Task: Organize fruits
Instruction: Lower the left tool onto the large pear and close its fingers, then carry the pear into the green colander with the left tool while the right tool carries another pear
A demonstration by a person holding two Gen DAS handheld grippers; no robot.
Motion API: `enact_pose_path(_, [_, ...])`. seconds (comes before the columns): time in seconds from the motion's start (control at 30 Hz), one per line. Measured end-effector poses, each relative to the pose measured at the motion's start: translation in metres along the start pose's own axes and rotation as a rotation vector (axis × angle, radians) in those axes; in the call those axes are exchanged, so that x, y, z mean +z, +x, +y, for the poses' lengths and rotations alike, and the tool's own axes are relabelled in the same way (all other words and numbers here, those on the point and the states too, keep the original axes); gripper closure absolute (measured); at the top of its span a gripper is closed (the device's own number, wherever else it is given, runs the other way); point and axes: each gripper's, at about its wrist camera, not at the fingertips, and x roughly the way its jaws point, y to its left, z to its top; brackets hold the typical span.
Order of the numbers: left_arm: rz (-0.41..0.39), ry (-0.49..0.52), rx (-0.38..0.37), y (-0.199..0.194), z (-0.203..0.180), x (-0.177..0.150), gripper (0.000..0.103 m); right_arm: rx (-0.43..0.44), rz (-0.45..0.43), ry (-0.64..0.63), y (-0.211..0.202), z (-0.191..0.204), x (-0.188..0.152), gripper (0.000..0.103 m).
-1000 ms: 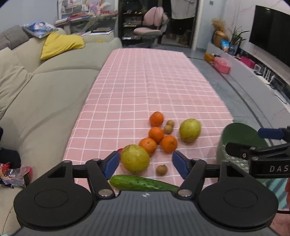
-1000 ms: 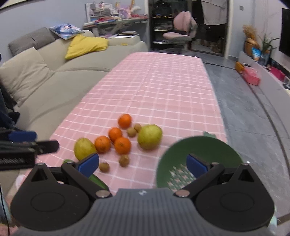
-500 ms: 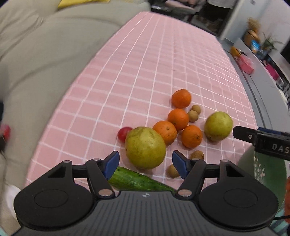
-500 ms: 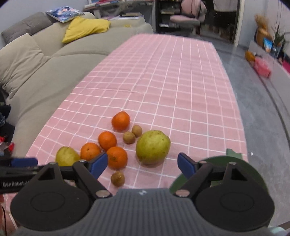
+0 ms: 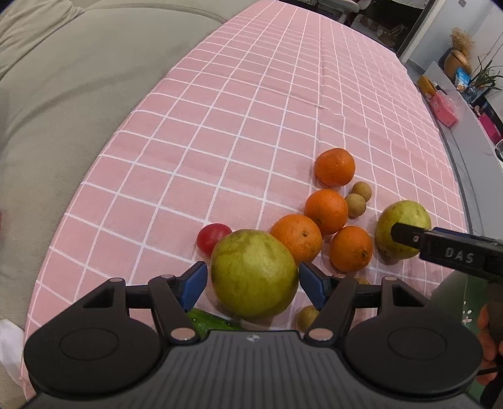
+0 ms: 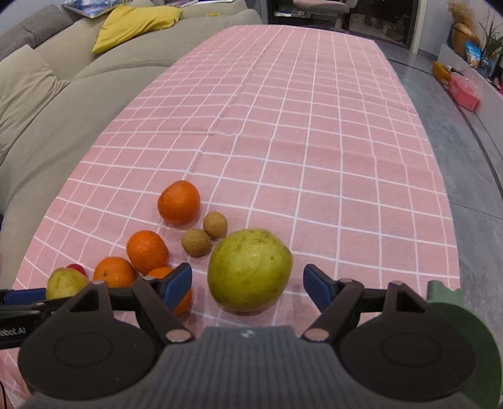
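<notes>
A pink checked tablecloth (image 6: 314, 132) is covering a long table, w/ a beige fabric sofa (image 6: 63, 103) running along its left edge and a yellow cushion (image 6: 135, 23) lying on the sofa's back. At the table's near end, left to right: a small red tomato (image 5: 212, 236) is sitting just beside a big green-yellow pear (image 5: 254, 273), which the left gripper (image 5: 253, 281) is straddling, blue pads spread apart, one on each side and close to the skin. A dark green cucumber (image 5: 213, 321) is lying under that gripper. Four round oranges (image 5: 327, 210) are clustering mid-table, w/ two small brown longans (image 5: 356, 201) touching beside them. Further right, the right gripper (image 6: 248, 284) is hovering w/ jaws apart around a second green-yellow pear (image 6: 250, 270), gaps showing on both sides. A dark green bowl (image 6: 465, 333) is sitting at the table's right edge.
</notes>
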Motion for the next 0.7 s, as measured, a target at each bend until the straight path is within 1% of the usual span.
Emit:
enact_pose_path(0.07, [0.007,-0.001,-0.003,0.003,0.0,0.0,0.024,0.009,0.013,-0.001,0.006,0.0,0.0,0.037])
enact_pose_path(0.13, [0.016,0.004,-0.004,0.006,-0.001,-0.001,0.025,0.003,0.011,-0.006,0.01,0.001,-0.001,0.036])
enact_pose_path(0.2, [0.013,0.012,-0.009,0.007,-0.002,-0.001,0.028,-0.006,0.009,-0.01,0.012,0.0,-0.001,0.036])
enact_pose_path(0.37, [0.005,0.025,-0.007,0.007,-0.004,-0.002,0.029,-0.014,0.0,-0.02,0.015,-0.001,-0.001,0.037])
enact_pose_path(0.5, [-0.005,0.051,-0.004,0.006,-0.007,-0.005,0.029,-0.03,-0.005,-0.049,0.014,0.003,-0.003,0.038])
enact_pose_path(0.6, [-0.001,0.05,-0.022,0.004,-0.007,-0.006,0.03,-0.033,-0.007,-0.057,0.011,0.005,-0.004,0.039])
enact_pose_path(0.7, [-0.024,0.071,-0.027,-0.004,-0.009,-0.006,0.029,-0.031,-0.029,-0.071,0.002,0.009,-0.004,0.039])
